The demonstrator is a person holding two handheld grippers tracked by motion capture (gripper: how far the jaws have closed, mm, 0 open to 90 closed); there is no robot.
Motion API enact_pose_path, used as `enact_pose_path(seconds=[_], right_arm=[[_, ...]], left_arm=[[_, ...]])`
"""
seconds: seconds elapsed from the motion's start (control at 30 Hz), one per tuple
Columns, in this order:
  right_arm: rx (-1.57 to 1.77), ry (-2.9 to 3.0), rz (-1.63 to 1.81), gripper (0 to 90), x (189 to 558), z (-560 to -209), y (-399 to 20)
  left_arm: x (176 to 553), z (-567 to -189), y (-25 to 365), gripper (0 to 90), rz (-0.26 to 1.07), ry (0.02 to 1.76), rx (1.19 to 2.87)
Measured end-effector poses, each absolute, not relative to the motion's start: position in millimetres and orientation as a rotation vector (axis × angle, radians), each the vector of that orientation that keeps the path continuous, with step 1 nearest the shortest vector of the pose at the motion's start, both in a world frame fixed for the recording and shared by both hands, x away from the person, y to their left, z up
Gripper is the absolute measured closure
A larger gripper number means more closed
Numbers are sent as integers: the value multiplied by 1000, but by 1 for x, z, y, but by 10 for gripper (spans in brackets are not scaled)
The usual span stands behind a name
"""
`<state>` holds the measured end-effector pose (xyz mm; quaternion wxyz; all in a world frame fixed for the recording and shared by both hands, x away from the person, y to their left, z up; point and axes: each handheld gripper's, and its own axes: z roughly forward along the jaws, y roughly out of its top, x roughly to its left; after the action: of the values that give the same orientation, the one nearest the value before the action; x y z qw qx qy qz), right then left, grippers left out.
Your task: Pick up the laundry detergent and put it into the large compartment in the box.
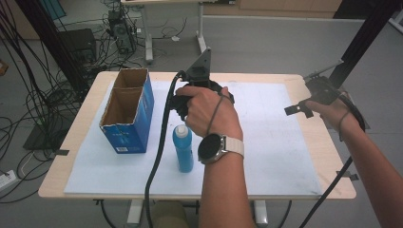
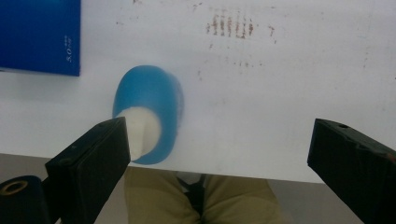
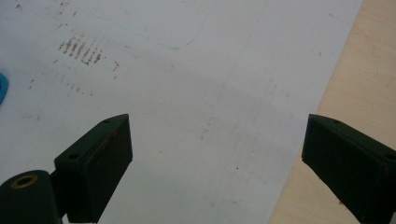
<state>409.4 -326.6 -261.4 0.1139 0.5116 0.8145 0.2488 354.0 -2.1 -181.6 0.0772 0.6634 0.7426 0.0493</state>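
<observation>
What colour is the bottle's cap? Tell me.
White, on a blue bottle; the cap shows best in the left gripper view.

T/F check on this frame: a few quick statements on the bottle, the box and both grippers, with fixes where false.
1. The blue bottle stands upright on the white mat. True.
2. The left gripper is shut on the bottle. False: its jaws stand wide apart, nothing pressed between them.
3. The blue box is open at the top. True.
4. The right gripper holds the box. False: it is open over the mat's edge, with nothing between its jaws.
</observation>
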Motion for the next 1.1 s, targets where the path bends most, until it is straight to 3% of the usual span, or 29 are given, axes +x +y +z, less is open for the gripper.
enact_pose_path(seconds=[1.1], right_arm=[[1503, 2423, 713, 85, 411, -274, -317]], left_arm=[[351, -213, 30, 81, 109, 2271, 1941]])
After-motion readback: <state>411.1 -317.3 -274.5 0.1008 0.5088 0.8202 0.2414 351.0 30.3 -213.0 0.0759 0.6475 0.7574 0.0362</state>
